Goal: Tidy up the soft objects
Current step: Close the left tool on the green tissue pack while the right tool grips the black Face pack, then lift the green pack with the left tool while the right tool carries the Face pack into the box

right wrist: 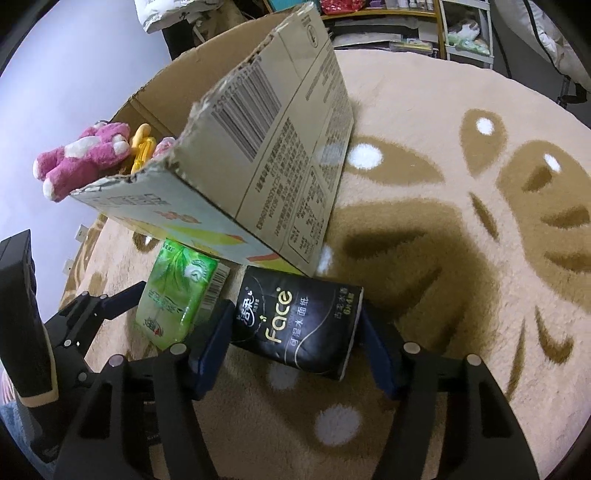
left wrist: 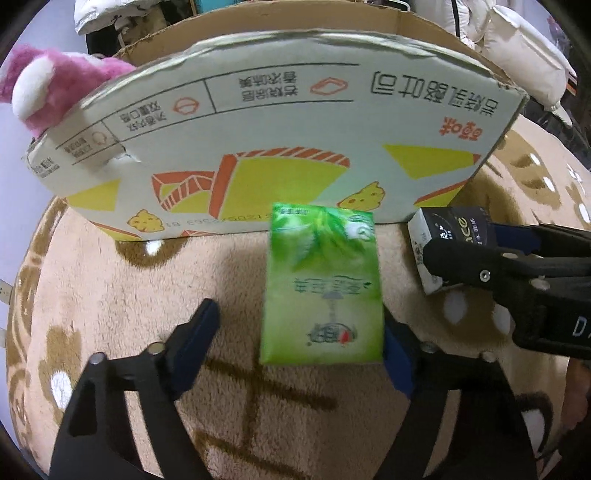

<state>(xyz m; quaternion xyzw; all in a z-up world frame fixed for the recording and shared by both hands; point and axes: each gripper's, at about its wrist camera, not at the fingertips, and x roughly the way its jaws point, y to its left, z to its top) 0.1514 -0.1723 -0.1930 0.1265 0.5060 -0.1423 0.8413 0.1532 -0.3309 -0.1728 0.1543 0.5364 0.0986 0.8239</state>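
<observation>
A green tissue pack lies on the rug against the cardboard box. My left gripper is open around it: the right finger touches the pack's side, the left finger stands apart. A black "Face" tissue pack sits between the fingers of my right gripper, which is shut on it; it also shows in the left wrist view. The green pack lies just left of it. A pink plush bear and a yellow toy lie in the box.
A beige rug with brown patterns covers the floor. White padded clothing lies behind the box. Shelves with goods stand at the far back.
</observation>
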